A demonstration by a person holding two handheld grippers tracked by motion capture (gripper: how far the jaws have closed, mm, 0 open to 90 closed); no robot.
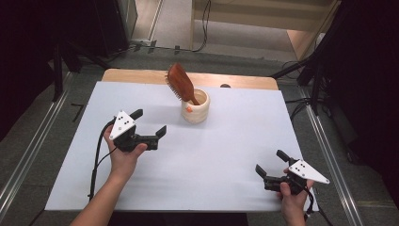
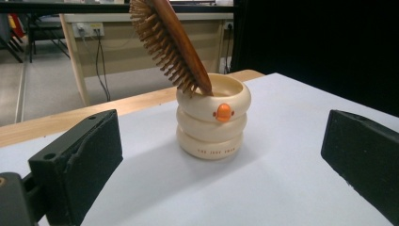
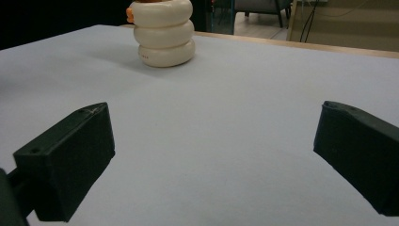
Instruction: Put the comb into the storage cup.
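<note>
Wooden hairbrush (image 1: 180,83) stands handle-down in the cream ringed cup (image 1: 195,107) at the table's far middle, long axis leaning up and left — left gripper (image 1: 149,123), jaws wide and empty, is nearer; right gripper (image 1: 271,163) also gapes empty, well apart.

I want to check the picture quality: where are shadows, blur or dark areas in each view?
High view: table evenly lit, dark at the sides, soft shadow left of the cup. Left gripper view: cup and hairbrush sharp, the near tongs slightly soft. Right gripper view: cup cut off at the top, tongs blurred.
</note>
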